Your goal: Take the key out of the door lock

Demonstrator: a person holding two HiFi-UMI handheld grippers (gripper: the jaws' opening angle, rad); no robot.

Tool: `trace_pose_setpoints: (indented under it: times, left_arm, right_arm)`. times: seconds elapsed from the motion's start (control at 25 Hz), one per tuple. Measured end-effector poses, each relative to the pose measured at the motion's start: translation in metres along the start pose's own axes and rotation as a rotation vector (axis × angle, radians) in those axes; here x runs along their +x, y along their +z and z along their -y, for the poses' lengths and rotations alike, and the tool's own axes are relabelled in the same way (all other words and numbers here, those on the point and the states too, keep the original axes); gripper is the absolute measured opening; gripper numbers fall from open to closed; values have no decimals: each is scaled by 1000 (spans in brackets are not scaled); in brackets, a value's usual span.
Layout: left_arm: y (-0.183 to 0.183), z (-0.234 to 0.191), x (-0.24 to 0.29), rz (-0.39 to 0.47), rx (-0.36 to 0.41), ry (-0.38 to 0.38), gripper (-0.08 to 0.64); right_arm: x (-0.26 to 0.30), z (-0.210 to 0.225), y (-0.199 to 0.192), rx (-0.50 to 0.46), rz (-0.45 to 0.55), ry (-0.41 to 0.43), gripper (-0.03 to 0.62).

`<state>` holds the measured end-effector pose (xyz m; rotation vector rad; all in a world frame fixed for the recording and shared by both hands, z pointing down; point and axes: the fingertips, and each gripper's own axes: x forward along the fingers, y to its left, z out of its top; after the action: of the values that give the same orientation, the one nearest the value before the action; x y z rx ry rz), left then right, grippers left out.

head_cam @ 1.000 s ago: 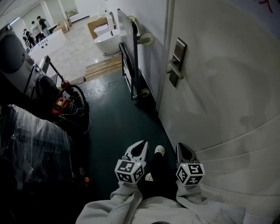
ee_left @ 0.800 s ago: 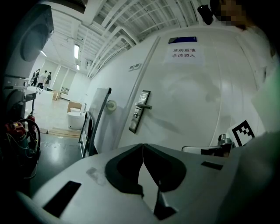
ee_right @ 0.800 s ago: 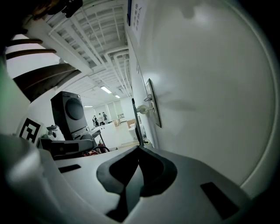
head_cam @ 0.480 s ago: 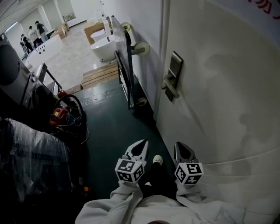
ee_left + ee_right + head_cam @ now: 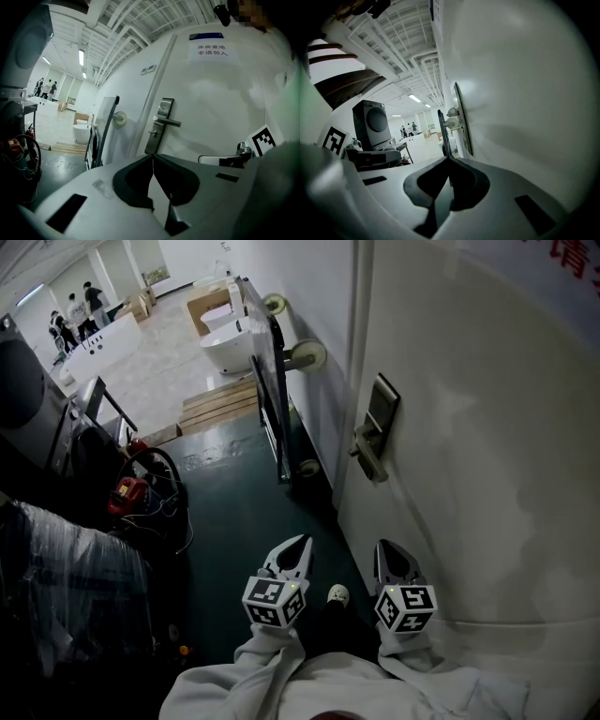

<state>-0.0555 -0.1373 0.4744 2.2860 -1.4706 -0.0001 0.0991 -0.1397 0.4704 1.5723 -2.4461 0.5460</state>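
Observation:
The white door (image 5: 487, 456) fills the right of the head view. Its metal lock plate (image 5: 380, 418) carries a lever handle (image 5: 368, 457). In the left gripper view the plate (image 5: 159, 125) shows a small key (image 5: 151, 133) sticking out below the handle (image 5: 168, 122). My left gripper (image 5: 302, 543) and right gripper (image 5: 385, 548) hang low near my body, well short of the lock, both shut with nothing between the jaws. The left gripper (image 5: 153, 156) points toward the plate. The right gripper (image 5: 449, 158) looks along the door at the plate (image 5: 461, 119) edge-on.
A metal trolley frame (image 5: 278, 395) with wheels leans on the wall left of the door. Beyond it are a white bathtub (image 5: 230, 334) and wooden boards (image 5: 220, 392). On the left are a red device with cables (image 5: 127, 493), a plastic-wrapped load (image 5: 75, 568) and people far back (image 5: 70, 320).
The lock plate has slid lower in the head view and looks a little nearer. Both grippers stay shut and low in the frame.

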Motion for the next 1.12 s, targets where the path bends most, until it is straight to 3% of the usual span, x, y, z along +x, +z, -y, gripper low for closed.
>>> trace_pose_setpoints:
  times: [0.48,0.84,1.12]
  left_arm:
    - [20,-49,42,30,-11,84,15]
    - [18,-58,71,28,-12,73,15]
    - [18,-57,96,-1,-13,17,15]
  right_arm:
    - [49,22,24,-33,16,4,52]
    - [67,38,23,-34,18,-22,52]
    - [69,48,18,-12,10,-73,52]
